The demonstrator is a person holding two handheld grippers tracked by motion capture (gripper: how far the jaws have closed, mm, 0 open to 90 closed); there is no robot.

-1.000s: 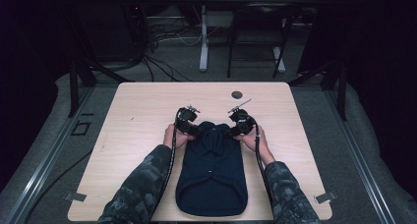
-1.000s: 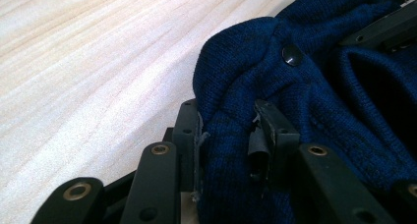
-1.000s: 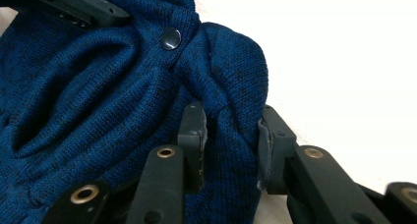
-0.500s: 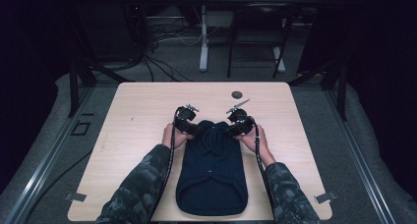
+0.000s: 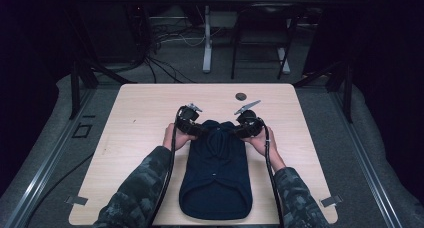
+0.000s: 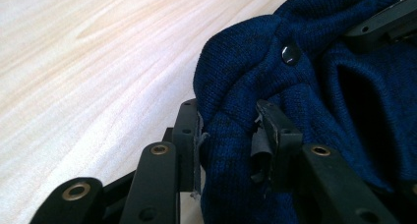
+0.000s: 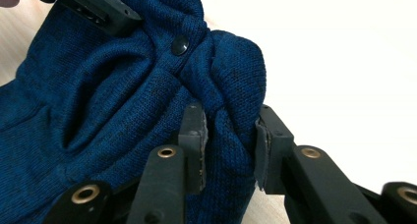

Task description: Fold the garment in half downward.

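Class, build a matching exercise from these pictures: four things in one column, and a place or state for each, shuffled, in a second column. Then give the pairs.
Things
1. left gripper
2. right gripper
3. garment
4. small dark disc

Places or states
A. lies alone on the table's far side
B. navy knit, flat on the table
C. pinches the garment's far left corner
D. pinches the garment's far right corner

Pairs: 1-C, 2-D, 3-B, 4-A

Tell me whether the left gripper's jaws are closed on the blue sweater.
Yes, the left gripper pinches a fold of the blue sweater between its jaws.
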